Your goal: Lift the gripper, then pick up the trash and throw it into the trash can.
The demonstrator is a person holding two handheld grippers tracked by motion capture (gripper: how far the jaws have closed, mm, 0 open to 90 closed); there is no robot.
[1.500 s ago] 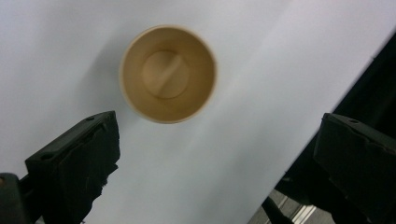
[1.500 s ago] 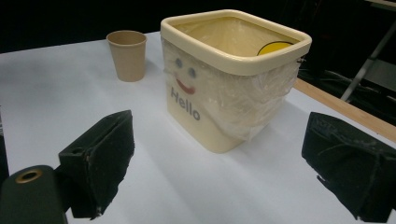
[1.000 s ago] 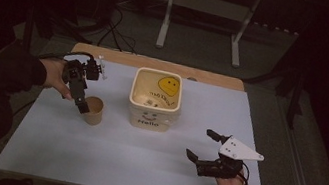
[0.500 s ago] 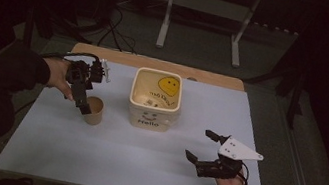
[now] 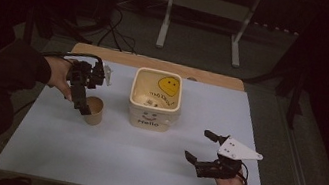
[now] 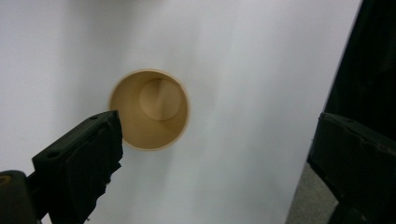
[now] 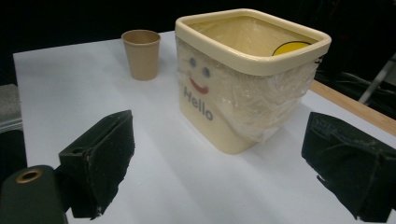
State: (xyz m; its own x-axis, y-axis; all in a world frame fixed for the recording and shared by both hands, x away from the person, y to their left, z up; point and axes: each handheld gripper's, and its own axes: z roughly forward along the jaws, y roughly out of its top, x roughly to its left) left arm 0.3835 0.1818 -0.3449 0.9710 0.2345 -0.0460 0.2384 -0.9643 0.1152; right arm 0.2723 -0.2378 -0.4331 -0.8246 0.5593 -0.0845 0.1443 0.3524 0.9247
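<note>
We count one paper cup (image 6: 150, 110), one cream bin (image 7: 243, 74), and two grippers: left gripper (image 6: 210, 154) and right gripper (image 7: 224, 158), both wide apart, holding nothing.

A fixed overhead camera looks forward and down across the dim table (image 5: 139, 169). The left gripper's camera points almost straight down, close above the paper cup (image 6: 149, 109). The right gripper's camera looks low across the tabletop, sharing that cup (image 7: 141, 53), apparently farther off.
</note>
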